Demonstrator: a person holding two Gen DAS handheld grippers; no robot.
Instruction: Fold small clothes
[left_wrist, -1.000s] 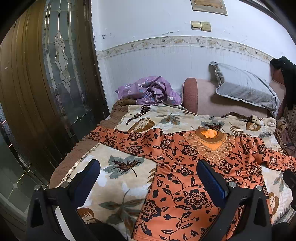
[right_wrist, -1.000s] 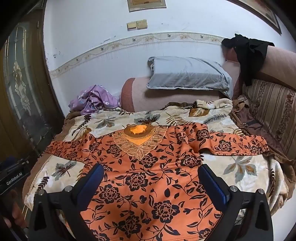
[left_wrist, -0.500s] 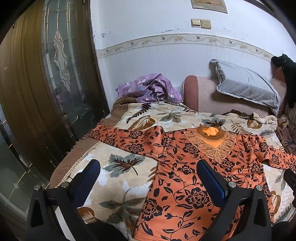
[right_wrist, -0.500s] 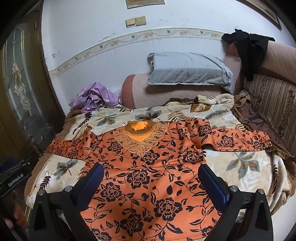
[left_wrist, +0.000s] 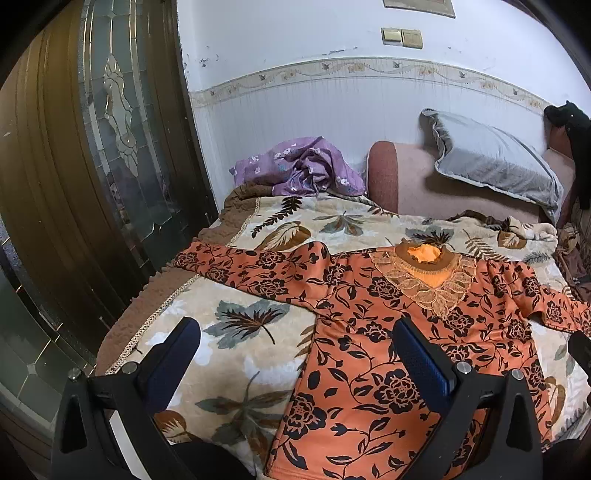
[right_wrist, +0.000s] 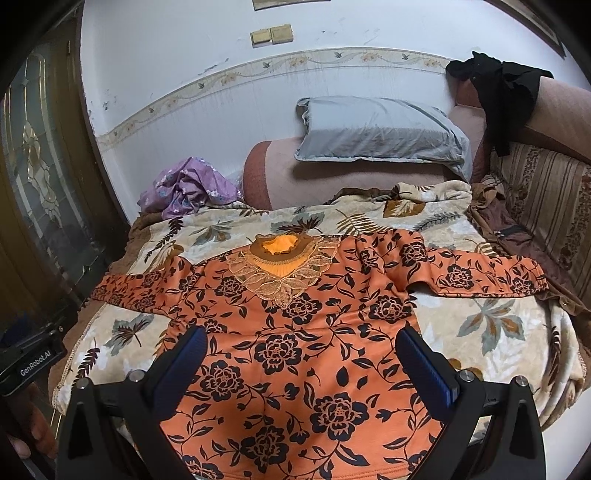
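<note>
Garment: orange floral long-sleeved top (right_wrist: 295, 354), spread flat, face up, on leaf-print blanket (right_wrist: 491, 325); lace neckline farthest from both grippers, hem nearest.
Left gripper (left_wrist: 295, 354): jaws wide apart, empty, above top's side seam; one finger over bare blanket, the other over fabric.
Right gripper (right_wrist: 299, 358): jaws wide apart, empty, above lower body of top.
Sleeves: one ahead-left of left gripper, reaching blanket's fringed edge by glass-panelled door (left_wrist: 110, 147); other ahead-right of right gripper, ending near striped sofa (right_wrist: 554, 206).
Risk: pinching plush blanket along with thin fabric would likely drag both; a single-layer grab could skew the fold.
Room: bare blanket either side of body; purple cloth (right_wrist: 188, 188) and grey pillow (right_wrist: 380, 133) well beyond neckline.
</note>
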